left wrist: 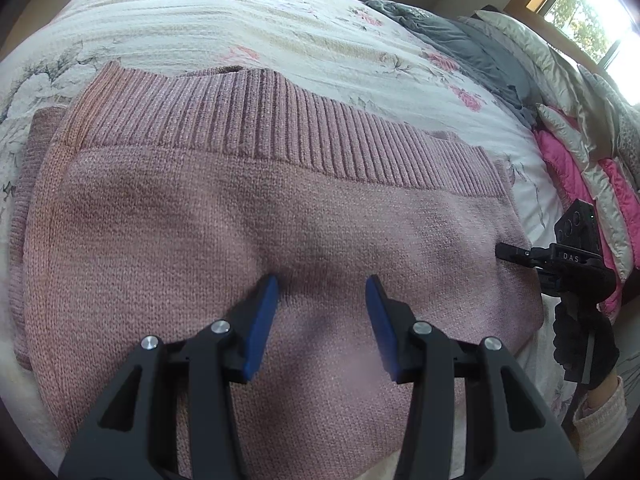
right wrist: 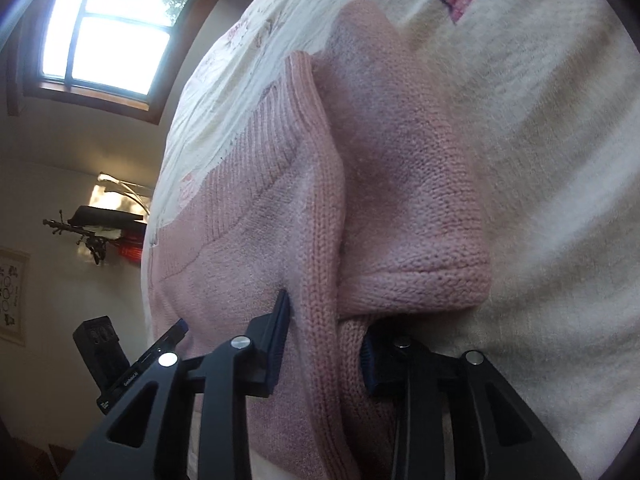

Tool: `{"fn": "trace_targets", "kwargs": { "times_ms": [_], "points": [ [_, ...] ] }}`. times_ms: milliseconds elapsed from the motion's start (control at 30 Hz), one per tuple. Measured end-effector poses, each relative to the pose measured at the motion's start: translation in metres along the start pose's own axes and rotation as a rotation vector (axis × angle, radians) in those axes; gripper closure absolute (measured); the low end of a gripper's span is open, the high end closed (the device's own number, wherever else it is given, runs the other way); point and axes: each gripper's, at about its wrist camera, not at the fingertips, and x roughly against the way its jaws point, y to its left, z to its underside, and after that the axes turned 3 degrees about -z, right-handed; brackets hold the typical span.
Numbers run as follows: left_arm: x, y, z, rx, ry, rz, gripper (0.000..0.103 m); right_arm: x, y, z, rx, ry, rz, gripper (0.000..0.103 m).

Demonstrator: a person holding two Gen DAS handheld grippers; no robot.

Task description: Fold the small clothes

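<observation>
**knitfan:** Sweater point(left wrist: 256, 216) is sitting flat on the floral bedspread point(left wrist: 248, 28), pink knit with the ribbed hem point(left wrist: 280, 120) at the far side from the left cam. Left gripper point(left wrist: 322, 292) hangs right over the middle of the body panel, blue pads spread wide, nothing between them. Looks like it's either pinning the cloth down or just parked.

**foldbot_lurker:** Right gripper point(right wrist: 324, 344) is the interesting one. It's at the sweater's side edge, jaws fairly wide, with a thick rolled edge of knit running down between them. I honestly can't tell if the pads are biting or only straddling it. There's a folded-over flap point(right wrist: 404, 184), maybe a sleeve, lying just past the tips.

**knitfan:** That's my worry. If it closes on only the top roll, I'd guess the lower layer stays on the bed and the fold comes out crooked.

**foldbot_lurker:** Yep, and chunky knit stretches. Pull sideways while the left one isn't pressing and the whole thing probably slides across the bedspread instead of folding. That flap could also flop open if the edge gets lifted too quickly.
</observation>
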Motion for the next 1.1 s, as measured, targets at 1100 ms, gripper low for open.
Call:
{"fn": "trace_targets", "kwargs": {
  "times_ms": [1100],
  "points": [
    [0.115, 0.117, 0.033, 0.297, -0.169, 0.16, 0.051, -0.156, 0.286, 0.087, 0.682, 0.264, 0.177, 0.072]
  ]
}}
